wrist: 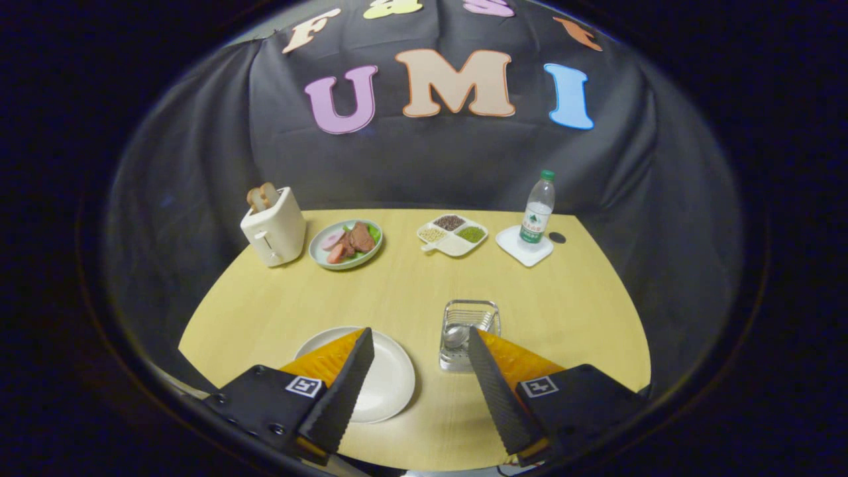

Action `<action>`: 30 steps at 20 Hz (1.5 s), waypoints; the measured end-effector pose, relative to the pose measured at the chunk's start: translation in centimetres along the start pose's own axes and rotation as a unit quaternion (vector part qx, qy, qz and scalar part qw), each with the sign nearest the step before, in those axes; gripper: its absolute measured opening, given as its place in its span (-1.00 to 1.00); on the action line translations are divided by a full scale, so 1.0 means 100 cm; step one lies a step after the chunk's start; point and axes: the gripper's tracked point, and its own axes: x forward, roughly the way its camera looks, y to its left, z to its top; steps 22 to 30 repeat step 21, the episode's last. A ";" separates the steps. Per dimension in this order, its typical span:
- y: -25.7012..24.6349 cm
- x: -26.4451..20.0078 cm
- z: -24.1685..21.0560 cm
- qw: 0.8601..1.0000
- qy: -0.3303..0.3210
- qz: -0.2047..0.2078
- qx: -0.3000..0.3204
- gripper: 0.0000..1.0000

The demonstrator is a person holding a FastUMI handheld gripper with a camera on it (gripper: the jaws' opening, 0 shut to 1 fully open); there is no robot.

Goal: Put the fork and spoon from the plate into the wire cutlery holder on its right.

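A white plate (391, 377) lies on the wooden table, partly under the left finger; its visible part is bare. To its right stands the wire cutlery holder (469, 319), with a spoon (456, 336) lying inside it; I cannot make out a fork among the wires. My gripper (420, 336) hangs above the table's near part, open, with nothing between its fingers. The left fingertip is over the plate's rim and the right fingertip overlaps the holder's near right side.
At the back of the table stand a white toaster (273, 226) with bread, a green plate of meat slices (346, 244), a divided dish of beans (452, 236) and a water bottle (537, 211) on a white coaster (523, 248). Black cloth closes the booth behind.
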 end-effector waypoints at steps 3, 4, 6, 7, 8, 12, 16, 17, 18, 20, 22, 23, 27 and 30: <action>0.008 -0.010 0.010 0.999 -0.047 0.002 0.000 0.84; 0.013 -0.010 0.016 0.998 -0.061 0.003 -0.004 0.85; 0.020 -0.015 0.030 0.995 -0.095 0.001 -0.004 0.85; 0.023 -0.019 0.038 0.994 -0.114 -0.001 0.001 0.85; 0.027 -0.022 0.047 0.991 -0.131 0.001 0.010 0.85; 0.035 -0.031 0.065 0.983 -0.183 -0.002 0.025 0.85; 0.041 -0.030 0.069 0.983 -0.184 -0.003 0.008 0.90; 0.041 -0.031 0.071 0.982 -0.188 -0.003 0.007 0.93; 0.041 -0.031 0.074 0.982 -0.191 -0.003 0.008 0.96; 0.041 -0.033 0.078 0.980 -0.198 -0.005 0.011 0.96; 0.039 -0.033 0.080 0.980 -0.199 -0.008 0.011 0.96; 0.039 -0.033 0.080 0.980 -0.199 -0.008 0.011 0.96; 0.039 -0.033 0.080 0.980 -0.199 -0.008 0.011 0.96; 0.039 -0.033 0.080 0.980 -0.199 -0.008 0.011 0.96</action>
